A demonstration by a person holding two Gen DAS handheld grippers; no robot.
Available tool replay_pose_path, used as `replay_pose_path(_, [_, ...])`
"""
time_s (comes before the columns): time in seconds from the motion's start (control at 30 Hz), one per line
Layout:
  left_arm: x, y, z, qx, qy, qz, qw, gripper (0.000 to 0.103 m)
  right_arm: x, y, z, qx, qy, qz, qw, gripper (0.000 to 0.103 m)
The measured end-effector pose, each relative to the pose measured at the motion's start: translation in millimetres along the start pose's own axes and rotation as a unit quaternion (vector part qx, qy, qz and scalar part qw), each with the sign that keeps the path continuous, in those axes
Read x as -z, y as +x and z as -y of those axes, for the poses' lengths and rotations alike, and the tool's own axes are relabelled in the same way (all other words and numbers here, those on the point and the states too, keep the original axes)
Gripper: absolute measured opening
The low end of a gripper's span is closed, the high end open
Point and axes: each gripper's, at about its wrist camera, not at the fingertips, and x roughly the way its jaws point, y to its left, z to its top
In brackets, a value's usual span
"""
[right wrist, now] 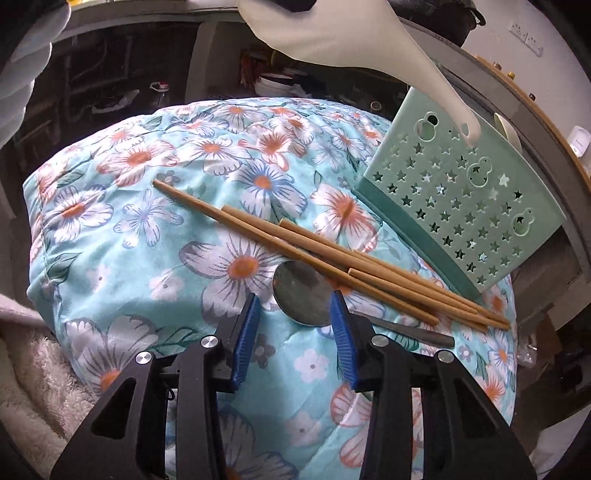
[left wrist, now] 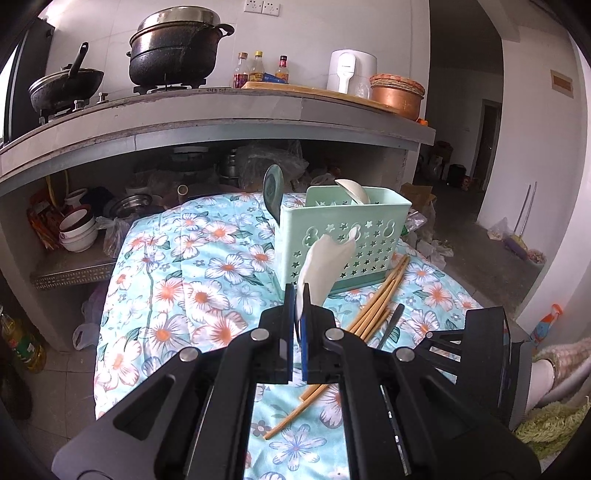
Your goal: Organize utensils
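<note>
My left gripper [left wrist: 300,306] is shut on the handle end of a white plastic rice paddle [left wrist: 325,262], which stands up in front of the mint-green perforated utensil holder [left wrist: 365,236]. A white spoon [left wrist: 354,190] sits in the holder, and a dark spoon [left wrist: 273,195] rises at its far left corner. In the right wrist view the paddle [right wrist: 332,33] crosses overhead toward the holder [right wrist: 461,206]. My right gripper [right wrist: 295,299] is open low over the floral cloth, with the bowl of a metal spoon [right wrist: 301,299] between its fingertips. Several wooden chopsticks [right wrist: 295,240] lie across that spoon.
The floral quilt [left wrist: 192,266] covers a rounded low surface. Behind it a concrete counter [left wrist: 221,110] carries pots, bottles and a copper basin. The shelf below holds stacked bowls [left wrist: 75,229]. A fleecy sleeve [left wrist: 565,354] is at the right.
</note>
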Motion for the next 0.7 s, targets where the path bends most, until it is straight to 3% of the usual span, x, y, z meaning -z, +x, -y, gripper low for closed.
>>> replay_pose_path(0.3, [-0.1,0.5,-3.1,0.007,-0.001,0.007,1.0000,0.002,-6.7,4.5,-4.7,0.026,0.002,0.001,1.000,0.037])
replay_pose_path(0.37, [0.3,1.1,-2.7,0.006,0.001,0.004,1.0000,0.002,-7.5,5.2,-7.8,0.018,0.001,0.000,1.000,0.021])
replay_pose_path(0.43, [-0.1,1.6,-0.8,0.003,0.010,0.001,0.9999,0.002,-8.0,5.3,-14.2,0.028,-0.006,0.001,1.000,0.013])
replay_pose_path(0.7, [-6.0,-3.2,5.2,-0.001,0.022,0.010,0.9997,0.002,-7.9,-9.3,-11.6,0.040,0.001,0.013,0.999,0.009])
